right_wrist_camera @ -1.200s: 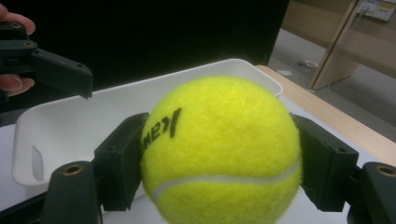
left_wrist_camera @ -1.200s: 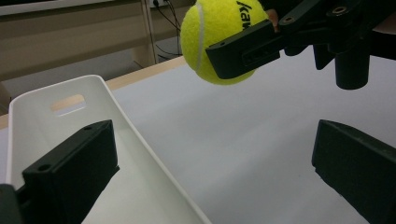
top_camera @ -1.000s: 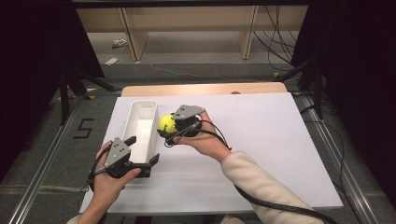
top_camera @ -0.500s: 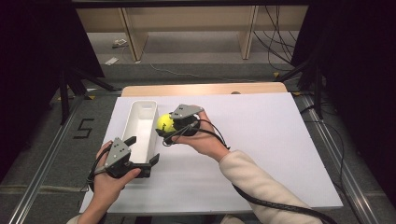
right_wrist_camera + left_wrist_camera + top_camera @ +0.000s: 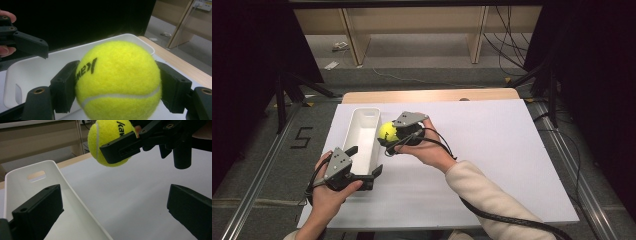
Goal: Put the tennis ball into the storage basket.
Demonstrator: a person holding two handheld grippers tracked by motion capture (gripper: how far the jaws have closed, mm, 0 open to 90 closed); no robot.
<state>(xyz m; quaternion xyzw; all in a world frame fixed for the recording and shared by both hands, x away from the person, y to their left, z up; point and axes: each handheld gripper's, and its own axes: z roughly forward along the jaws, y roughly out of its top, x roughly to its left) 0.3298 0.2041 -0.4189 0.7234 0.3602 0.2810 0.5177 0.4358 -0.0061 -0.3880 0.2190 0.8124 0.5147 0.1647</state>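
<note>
A yellow tennis ball (image 5: 386, 131) is clamped between the jaws of my right gripper (image 5: 388, 136), held in the air just right of the long white bin's (image 5: 362, 116) right rim. In the right gripper view the ball (image 5: 117, 82) sits squarely between both pads, with the bin (image 5: 37, 72) behind it. My left gripper (image 5: 364, 160) is at the bin's near end, open wide. In the left gripper view one jaw is inside the bin (image 5: 15, 173) and the other over the table, and the ball (image 5: 110, 142) hangs ahead and above.
The bin lies lengthwise on a white board (image 5: 492, 150) that covers the table, with a wooden strip (image 5: 432, 95) along its far edge. Black cables (image 5: 512, 220) trail from the grippers. Wooden furniture legs and dark curtains stand beyond the table.
</note>
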